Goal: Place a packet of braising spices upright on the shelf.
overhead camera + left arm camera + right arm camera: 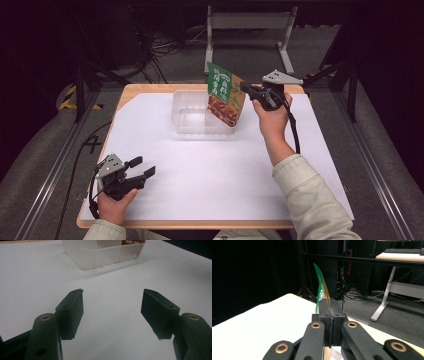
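A green and orange food packet hangs tilted over the right end of a clear plastic tub at the back of the table. My right gripper is shut on the packet's right edge. In the right gripper view the packet stands edge-on, pinched between the closed jaws of the right gripper. My left gripper rests near the table's front left corner, open and holding nothing. In the left gripper view the left gripper has its jaws wide apart above white paper, with the tub farther ahead.
White paper covers most of the wooden table. Past the table's far edge stand a metal frame and loose cables on the floor. Dark stands flank both sides of the table.
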The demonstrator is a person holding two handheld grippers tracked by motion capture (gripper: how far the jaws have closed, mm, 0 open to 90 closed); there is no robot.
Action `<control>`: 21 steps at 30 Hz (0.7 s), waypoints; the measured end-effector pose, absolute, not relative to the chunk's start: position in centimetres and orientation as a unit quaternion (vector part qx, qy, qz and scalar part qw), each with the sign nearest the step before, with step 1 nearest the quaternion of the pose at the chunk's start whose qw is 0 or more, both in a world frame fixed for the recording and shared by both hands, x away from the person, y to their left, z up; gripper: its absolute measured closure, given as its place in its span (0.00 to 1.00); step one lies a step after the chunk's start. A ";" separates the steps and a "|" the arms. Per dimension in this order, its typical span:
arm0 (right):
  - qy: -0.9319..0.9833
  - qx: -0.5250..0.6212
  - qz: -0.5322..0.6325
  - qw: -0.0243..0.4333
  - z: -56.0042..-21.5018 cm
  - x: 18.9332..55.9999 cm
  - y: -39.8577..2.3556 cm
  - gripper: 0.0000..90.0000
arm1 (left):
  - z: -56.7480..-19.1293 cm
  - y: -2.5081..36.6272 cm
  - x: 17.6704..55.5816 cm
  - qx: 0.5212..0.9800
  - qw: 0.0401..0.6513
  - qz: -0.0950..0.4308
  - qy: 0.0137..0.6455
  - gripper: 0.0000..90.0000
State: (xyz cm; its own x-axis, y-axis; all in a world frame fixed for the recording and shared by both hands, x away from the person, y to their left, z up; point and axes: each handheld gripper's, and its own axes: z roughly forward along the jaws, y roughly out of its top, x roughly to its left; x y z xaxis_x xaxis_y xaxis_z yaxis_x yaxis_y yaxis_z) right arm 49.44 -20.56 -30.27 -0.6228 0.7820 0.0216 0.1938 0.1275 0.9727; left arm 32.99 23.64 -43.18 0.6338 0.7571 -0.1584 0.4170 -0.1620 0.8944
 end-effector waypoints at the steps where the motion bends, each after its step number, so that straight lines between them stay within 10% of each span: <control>1: 0.704 0.346 0.562 0.261 -30.3 49.4 -20.6 1.00 | -43.2 23.6 33.0 0.744 0.513 0.165 0.395 0.39; 12: 0.701 0.355 0.564 0.254 -30.2 49.8 -20.6 0.94 | -43.2 23.7 33.0 0.744 0.512 0.164 0.396 0.39; 21: 0.700 0.346 0.571 0.253 -29.2 49.0 -21.2 0.68 | -43.3 23.5 33.2 0.746 0.512 0.162 0.393 0.39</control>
State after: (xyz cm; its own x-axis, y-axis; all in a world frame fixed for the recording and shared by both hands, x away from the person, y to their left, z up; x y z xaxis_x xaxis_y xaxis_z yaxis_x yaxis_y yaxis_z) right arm 49.03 -21.23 -29.18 -0.6319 0.7740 0.0412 0.1962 0.1083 0.9746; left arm 33.21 23.47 -43.33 0.6383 0.7529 -0.1604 0.4203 -0.1662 0.8920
